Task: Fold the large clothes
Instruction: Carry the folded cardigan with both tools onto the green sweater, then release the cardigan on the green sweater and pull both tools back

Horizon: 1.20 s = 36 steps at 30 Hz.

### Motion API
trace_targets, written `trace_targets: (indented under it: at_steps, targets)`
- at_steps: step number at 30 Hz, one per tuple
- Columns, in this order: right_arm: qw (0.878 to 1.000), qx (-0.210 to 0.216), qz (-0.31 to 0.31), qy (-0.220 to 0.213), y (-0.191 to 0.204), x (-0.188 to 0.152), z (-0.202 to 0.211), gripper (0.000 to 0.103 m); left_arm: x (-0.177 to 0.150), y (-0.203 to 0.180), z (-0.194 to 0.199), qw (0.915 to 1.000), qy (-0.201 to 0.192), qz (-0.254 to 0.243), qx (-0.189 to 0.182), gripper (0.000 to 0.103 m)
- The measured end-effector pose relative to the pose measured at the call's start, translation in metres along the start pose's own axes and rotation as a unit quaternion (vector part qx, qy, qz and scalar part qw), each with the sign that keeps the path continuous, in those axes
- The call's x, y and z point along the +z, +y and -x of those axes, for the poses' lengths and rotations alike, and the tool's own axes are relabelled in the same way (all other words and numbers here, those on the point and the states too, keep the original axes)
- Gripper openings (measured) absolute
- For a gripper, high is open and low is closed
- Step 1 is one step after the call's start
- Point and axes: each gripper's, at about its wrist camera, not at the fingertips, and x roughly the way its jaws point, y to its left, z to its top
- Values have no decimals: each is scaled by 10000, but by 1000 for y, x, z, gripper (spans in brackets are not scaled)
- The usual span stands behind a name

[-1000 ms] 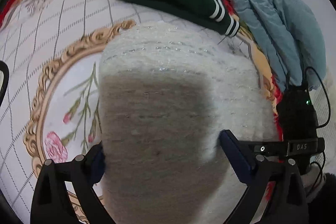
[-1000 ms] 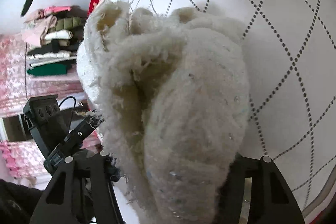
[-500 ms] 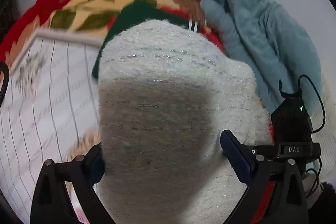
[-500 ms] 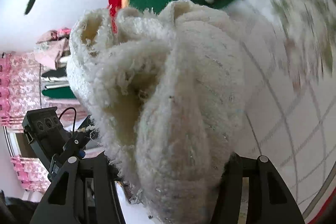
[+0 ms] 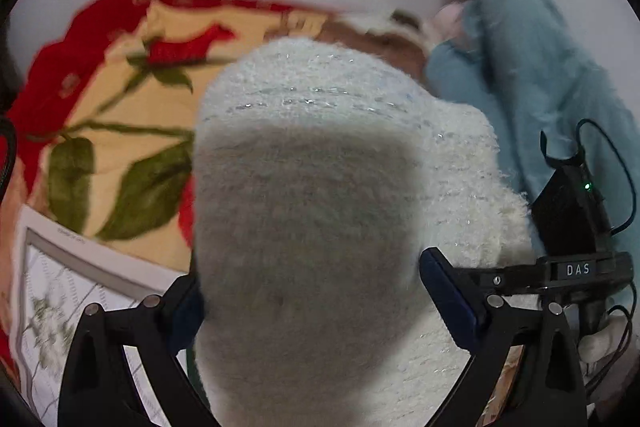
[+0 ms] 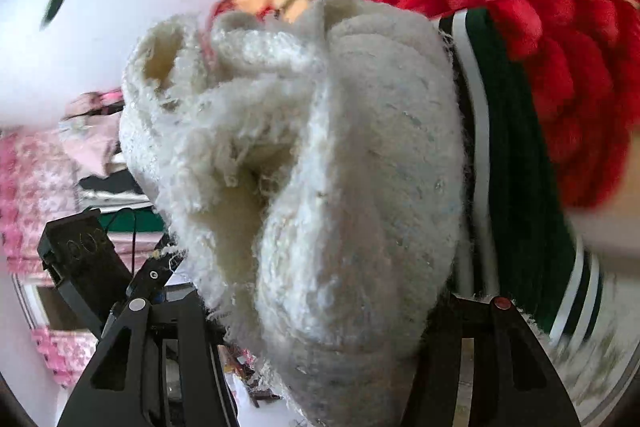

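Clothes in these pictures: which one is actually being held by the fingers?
The fluffy white sweater. Both pairs of fingers clamp it, so it fills each view. The green striped garment lies behind it and the blue-grey garment is off to the side, both untouched.

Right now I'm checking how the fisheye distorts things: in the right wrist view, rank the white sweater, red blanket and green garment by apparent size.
1. White sweater, filling the middle, though nearness to the camera inflates it.
2. Red blanket, top right.
3. Green garment, a strip mostly hidden behind the sweater, so its true size is unsure.
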Motion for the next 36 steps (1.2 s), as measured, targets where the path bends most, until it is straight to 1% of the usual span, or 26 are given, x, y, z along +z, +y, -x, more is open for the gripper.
trace_targets:
  at_steps: [1,3,4,5,6,7,8,10,11,12,13,14,15,16,19,22,25,27,29,33,34,36]
  targets:
    - [9996,-239,-80,116,-5,19,-12,58,3,7,-18,9999,125,5,112,98]
    - [9988,-407,-180,209,-6,38,-27,60,5,13,-40,9991,267,-177,283,98]
    - [9987,-435,-187,208,-5,42,-28,64,5,15,-43,9989,289,-226,299,98]
    - [9982,-542,-168,204,-2,45,-30,66,4,15,-44,9989,308,-246,254,98]
    - [9974,-680,-107,197,3,45,-31,70,5,15,-41,9988,329,-251,256,99]
    - [9962,-850,-47,171,7,42,-32,79,6,15,-38,9987,338,-256,273,98]
    - [9943,-1057,6,96,6,32,-29,84,7,14,-34,9987,324,-259,294,98]
    - [9889,-1476,127,-73,15,17,-23,91,4,12,-21,9985,193,-232,458,98]
    - [9850,-1706,201,-159,8,4,-14,95,2,12,-14,9982,106,-184,553,99]
    - [9793,-1976,311,-301,17,-5,-10,99,-4,10,-4,9975,43,-146,695,99]
    - [9667,-2449,510,-533,30,-20,-2,103,-8,8,4,9965,0,-127,821,99]
    - [9553,-2809,637,-667,43,-29,1,103,-15,5,15,9951,-83,-120,983,99]
    - [9397,-3214,810,-848,54,-44,6,103,-20,3,23,9938,-164,-128,1096,100]
    - [9255,-3521,942,-1033,65,-59,11,103,-28,-1,35,9923,-270,-157,1200,100]
    - [8966,-4056,1117,-1383,83,-108,24,103,-49,-13,68,9871,-450,-205,1522,101]
    - [8820,-4237,1145,-1715,93,-160,43,103,-68,-24,111,9839,-608,-185,1670,101]
    - [8732,-4319,1100,-1970,128,-211,59,103,-87,-33,161,9825,-755,-181,1693,101]
    - [8629,-4423,1120,-2175,149,-251,76,103,-101,-40,196,9826,-857,-183,1641,101]
    - [8565,-4463,1135,-2330,157,-289,101,103,-116,-48,235,9815,-964,-204,1641,101]
    - [8393,-4551,1246,-2702,210,-362,143,103,-144,-63,302,9819,-1135,-188,1504,101]
    - [8336,-4577,1275,-2818,225,-386,157,103,-151,-67,321,9825,-1176,-158,1435,101]
    - [8299,-4557,1310,-2941,244,-416,175,103,-168,-78,362,9813,-1331,-159,1382,101]
